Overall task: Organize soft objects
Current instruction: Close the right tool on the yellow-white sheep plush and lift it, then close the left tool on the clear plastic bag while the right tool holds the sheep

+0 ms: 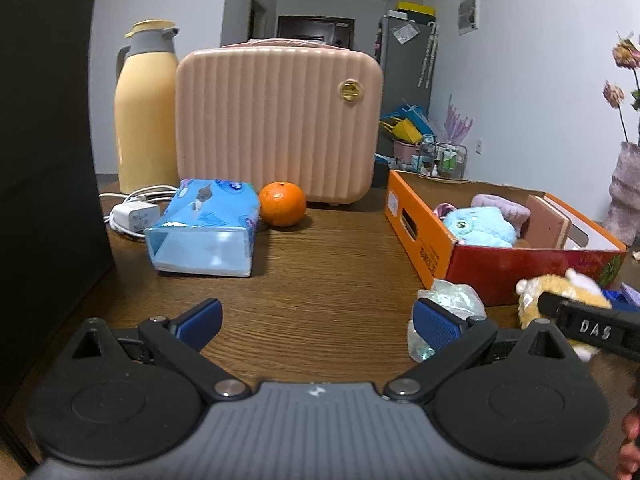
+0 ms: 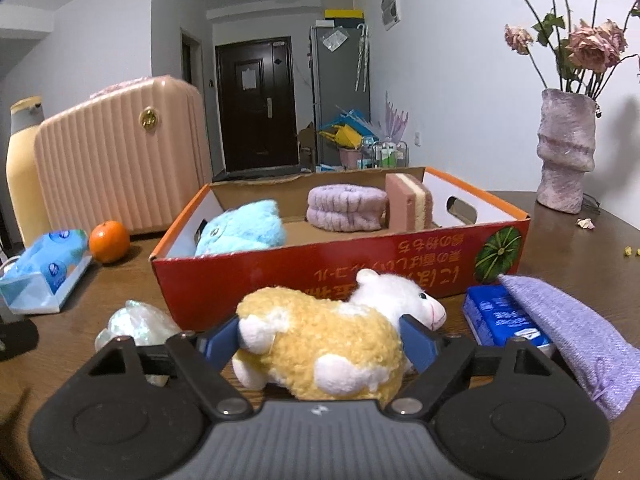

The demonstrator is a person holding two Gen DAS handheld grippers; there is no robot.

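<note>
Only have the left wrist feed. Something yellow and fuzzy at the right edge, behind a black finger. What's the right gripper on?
Observer: The right gripper straddles a yellow-and-white plush sheep lying on the table. There is a pad at each side, but I cannot tell whether they squeeze it.
Operator: Anything beside it?
Observer: On its right, a purple cloth pouch lies partly over a blue packet.
Operator: Room in the box?
Observer: Yes. The box shows bare floor between the blue plush and the purple headband roll.
</note>
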